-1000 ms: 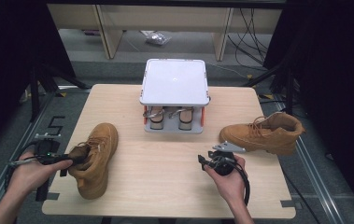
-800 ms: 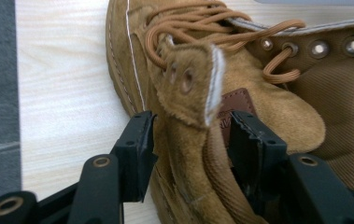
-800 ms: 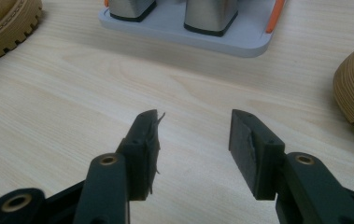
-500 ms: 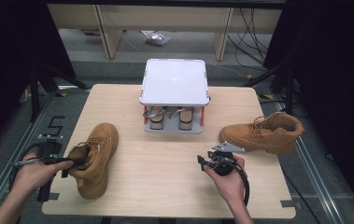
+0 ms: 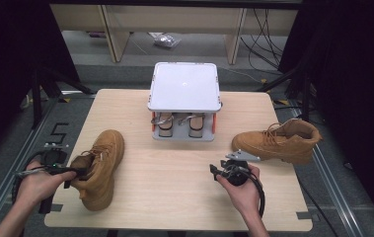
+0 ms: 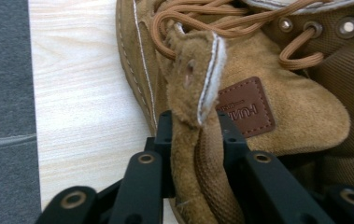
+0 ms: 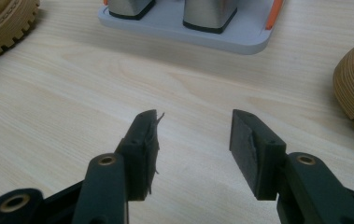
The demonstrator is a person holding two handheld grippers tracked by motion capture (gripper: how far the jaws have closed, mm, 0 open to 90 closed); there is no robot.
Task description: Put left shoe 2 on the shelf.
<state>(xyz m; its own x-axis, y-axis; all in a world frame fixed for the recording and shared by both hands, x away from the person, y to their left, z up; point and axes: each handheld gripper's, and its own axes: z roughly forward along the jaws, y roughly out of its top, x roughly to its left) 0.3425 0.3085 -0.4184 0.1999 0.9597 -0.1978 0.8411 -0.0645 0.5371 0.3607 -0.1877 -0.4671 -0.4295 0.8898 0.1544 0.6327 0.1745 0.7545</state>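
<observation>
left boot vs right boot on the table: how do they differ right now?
The left boot is clamped at its collar edge by the left tongs; the right boot lies untouched, the right tongs open over bare table. In the high view, the left boot points its toe away from the person, while the right boot lies crosswise, toe toward the grey rack. Both are tan lace-up suede boots.

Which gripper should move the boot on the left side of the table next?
Left. The left gripper is shut on the tan boot, its fingers pinching the collar. The right gripper is open, over bare table, nearer the other boot.
</observation>
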